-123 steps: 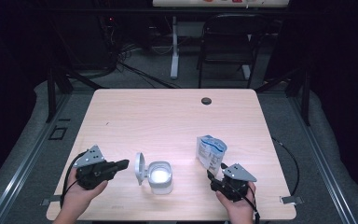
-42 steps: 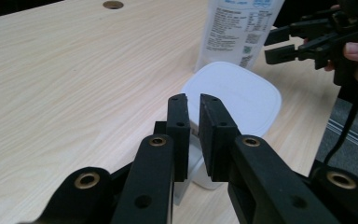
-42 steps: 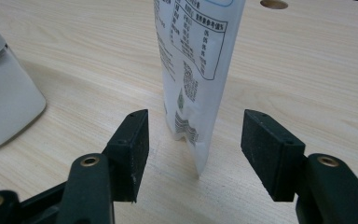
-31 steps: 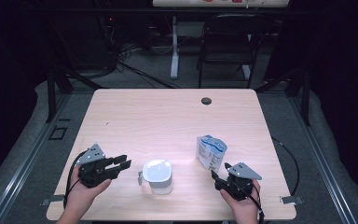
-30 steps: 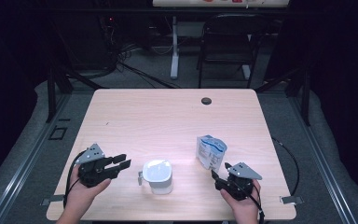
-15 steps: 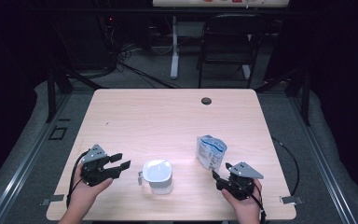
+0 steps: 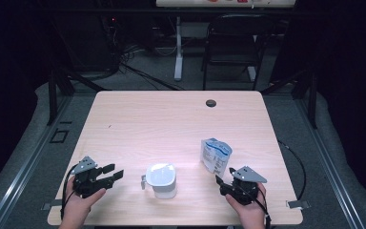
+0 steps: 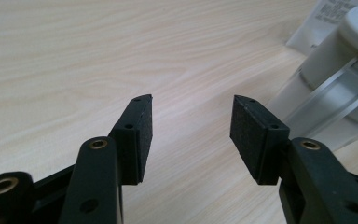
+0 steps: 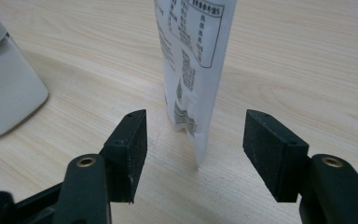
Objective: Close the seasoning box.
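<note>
A dark chair (image 7: 232,45) stands on the floor behind the light wooden tabletop (image 7: 171,124), and a small round black hole (image 7: 211,103) sits near its far edge.

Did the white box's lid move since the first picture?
Yes. The white box had its lid tipped open to the left; now the lid lies shut, while the pouch beside it stays put.

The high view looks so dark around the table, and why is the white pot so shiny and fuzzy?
High view: the light wooden table is lit while the room around stays dark, and glare washes out the white plastic lidded container. Left gripper view: that container is close and soft at the edge. Right gripper view: the white printed pouch has small, slightly blurry print.
</note>
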{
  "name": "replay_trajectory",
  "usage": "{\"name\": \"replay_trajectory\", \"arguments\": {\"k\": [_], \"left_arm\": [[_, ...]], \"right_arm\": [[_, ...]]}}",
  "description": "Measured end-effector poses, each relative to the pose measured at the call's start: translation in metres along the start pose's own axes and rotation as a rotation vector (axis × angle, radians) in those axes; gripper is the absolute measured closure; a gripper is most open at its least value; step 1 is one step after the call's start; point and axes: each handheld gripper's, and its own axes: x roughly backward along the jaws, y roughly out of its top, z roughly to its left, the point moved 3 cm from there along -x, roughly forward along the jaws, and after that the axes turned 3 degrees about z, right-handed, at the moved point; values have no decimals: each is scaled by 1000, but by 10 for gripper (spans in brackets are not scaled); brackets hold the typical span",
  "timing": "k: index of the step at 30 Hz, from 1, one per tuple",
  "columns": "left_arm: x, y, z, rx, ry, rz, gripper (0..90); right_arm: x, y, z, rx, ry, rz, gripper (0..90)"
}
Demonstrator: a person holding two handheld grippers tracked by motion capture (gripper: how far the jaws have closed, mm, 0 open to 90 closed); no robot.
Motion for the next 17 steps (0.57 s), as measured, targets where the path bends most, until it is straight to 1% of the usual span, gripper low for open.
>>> {"name": "replay_trajectory", "arguments": {"k": [1,3,7,8,9,11,17], "left_arm": [[-2,-2,3,-1,6,11,494],[-2,-5,5,5,15,6,492],[-2,-10,12,13,34,16,488],[-2,-11,14,15,32,25,486],[-2,-12,16,19,35,24,485],[-2,-14,19,24,36,34,481],[1,-14,22,34,45,21,468]], "right_arm": [[0,0,0,1,4,3,399],[-2,-1,0,13,5,14,398],[-4,-3,1,16,9,23,395],[-5,-3,2,13,11,19,395],[-5,-4,2,21,8,27,394],[-5,-3,2,17,10,21,391],[-4,-3,-1,13,8,21,384]]}}
